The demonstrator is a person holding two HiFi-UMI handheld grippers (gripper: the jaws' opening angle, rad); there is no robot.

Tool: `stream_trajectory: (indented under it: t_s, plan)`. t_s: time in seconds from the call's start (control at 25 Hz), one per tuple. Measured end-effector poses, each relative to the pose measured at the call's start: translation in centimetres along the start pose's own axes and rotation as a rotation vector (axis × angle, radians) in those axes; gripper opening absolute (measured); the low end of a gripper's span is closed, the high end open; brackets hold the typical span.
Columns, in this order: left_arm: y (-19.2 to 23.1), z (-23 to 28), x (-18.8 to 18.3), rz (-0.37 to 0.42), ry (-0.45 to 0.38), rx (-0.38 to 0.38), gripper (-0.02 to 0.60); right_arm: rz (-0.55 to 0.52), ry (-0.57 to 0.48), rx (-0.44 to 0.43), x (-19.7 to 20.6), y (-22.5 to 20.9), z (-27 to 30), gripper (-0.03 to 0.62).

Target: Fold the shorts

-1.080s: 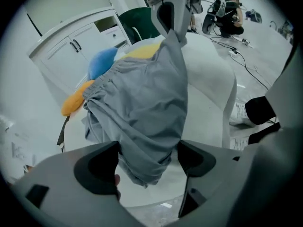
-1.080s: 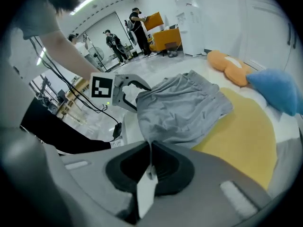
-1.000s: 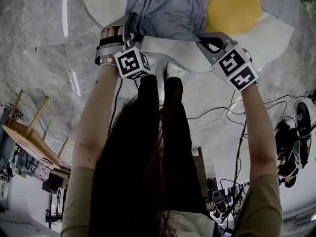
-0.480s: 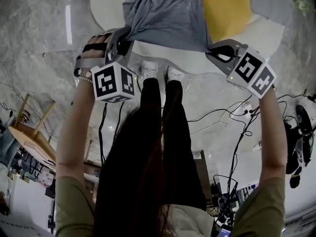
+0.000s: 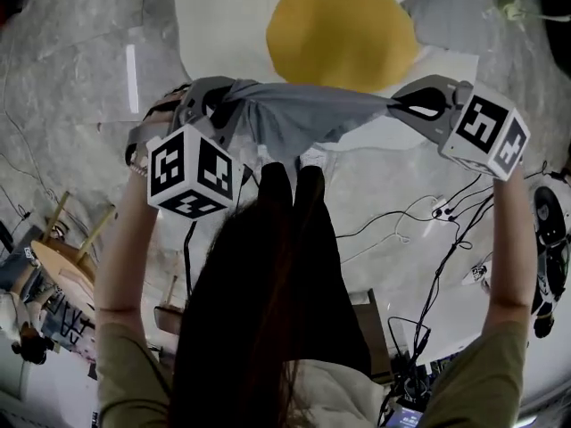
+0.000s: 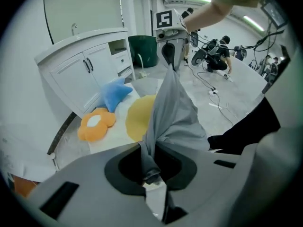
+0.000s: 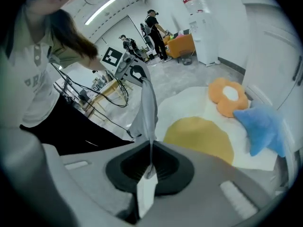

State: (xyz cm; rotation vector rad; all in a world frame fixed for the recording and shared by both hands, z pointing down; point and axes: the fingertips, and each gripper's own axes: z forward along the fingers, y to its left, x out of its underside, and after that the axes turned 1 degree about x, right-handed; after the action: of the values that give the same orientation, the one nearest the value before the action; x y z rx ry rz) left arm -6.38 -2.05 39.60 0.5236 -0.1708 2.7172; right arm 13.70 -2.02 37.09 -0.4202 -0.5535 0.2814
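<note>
Head view: shorts [image 5: 303, 119] hang stretched in the air between left gripper [image 5: 223, 103] and right gripper [image 5: 403, 105], over the near edge of the white rug [image 5: 214, 25] with its yellow disc [image 5: 343, 34]. Left gripper view: jaws have just been closing and now pinch a bunched corner of grey cloth. Risk: the thick bunch may creep out under tension. Right gripper view: jaws clamped on a thin edge of fabric, shallow bite. Risk: a sideways tug could free it and drop that side. Room: rug open ahead. Orange flower cushion [image 7: 229, 96] and blue star cushion [image 7: 260, 126] sit at its far edge near the cabinet [image 6: 90, 74]. Cables [image 5: 428, 217] trail on the floor beside the person's feet, a snag hazard.
</note>
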Motion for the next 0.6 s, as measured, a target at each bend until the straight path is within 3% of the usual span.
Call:
stream_trajectory:
  t_s: [0.12,0.28,0.4,0.48,0.6]
  plan:
    - [5.1,1.4,-1.9,0.012,0.003,-0.121,0.044,-0.067,-0.002,0.171,-1.3,-4.6,-0.9,0.009]
    - [11.0,4.2,-4.4,-0.036,-0.022,-0.298,0.044,-0.202,-0.001,0.493,-2.5,-11.0,-2.1,0.009]
    - [11.6,7.4,-4.5,-0.116,-0.036,-0.341,0.044,-0.282,0.020,0.687,-1.7,-13.8,-2.0,0.009]
    - [9.8,10.3,-3.7,-0.158,-0.026,-0.327,0.044,-0.331,0.074,0.738,0.6,-14.3,-0.1,0.009]
    - [4.1,15.4,-1.2,-0.196,0.023,-0.267,0.044,-0.399,0.201,0.702,6.5,-13.4,4.9,0.009]
